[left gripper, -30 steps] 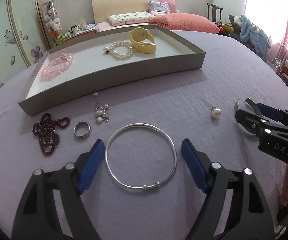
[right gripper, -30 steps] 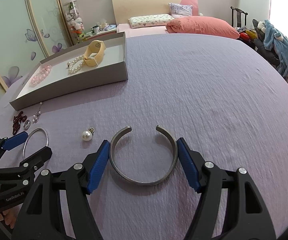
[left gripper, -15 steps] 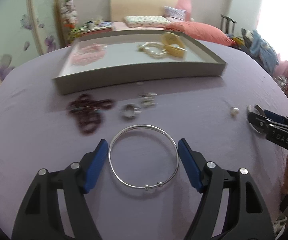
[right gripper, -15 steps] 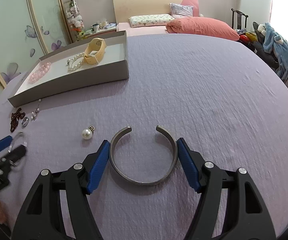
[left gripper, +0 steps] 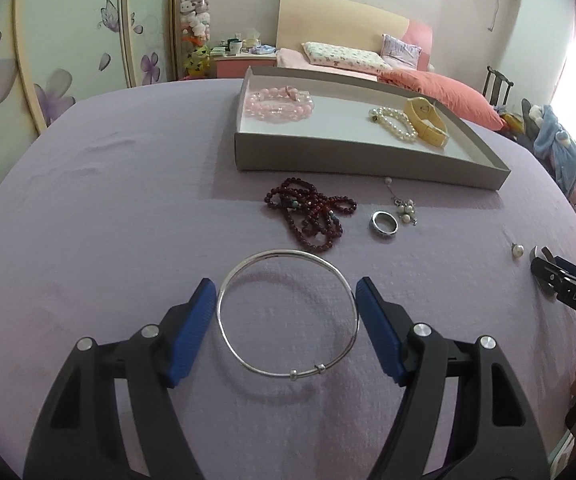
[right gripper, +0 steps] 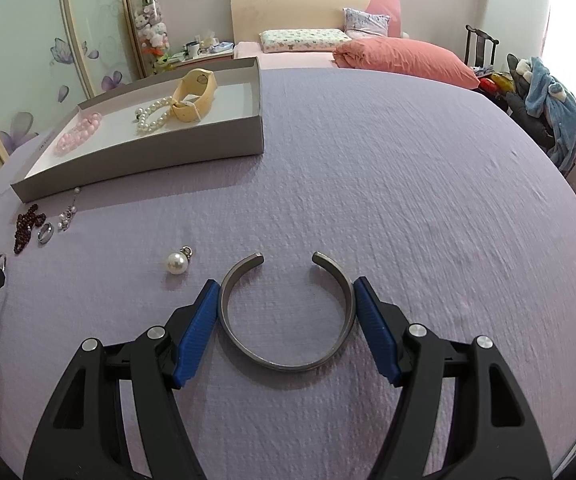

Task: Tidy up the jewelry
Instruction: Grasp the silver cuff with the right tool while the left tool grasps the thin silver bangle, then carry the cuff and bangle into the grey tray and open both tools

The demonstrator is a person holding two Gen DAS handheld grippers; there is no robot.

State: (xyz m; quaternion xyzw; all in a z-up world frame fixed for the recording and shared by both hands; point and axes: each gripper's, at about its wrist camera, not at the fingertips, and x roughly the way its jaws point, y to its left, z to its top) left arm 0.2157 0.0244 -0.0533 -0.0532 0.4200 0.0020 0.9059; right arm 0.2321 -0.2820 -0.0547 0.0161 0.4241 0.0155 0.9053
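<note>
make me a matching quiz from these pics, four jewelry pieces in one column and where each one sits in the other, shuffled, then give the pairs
Things:
1. thin silver bangle
2. grey open cuff
3. pink bead bracelet
4. loose pearl pendant

Places:
A. inside the grey tray
B. between the pads of the right gripper
C. on the purple cloth, just left of the right gripper
D. between the pads of the left gripper

Pairs: 1-D, 2-B, 3-A, 4-C
</note>
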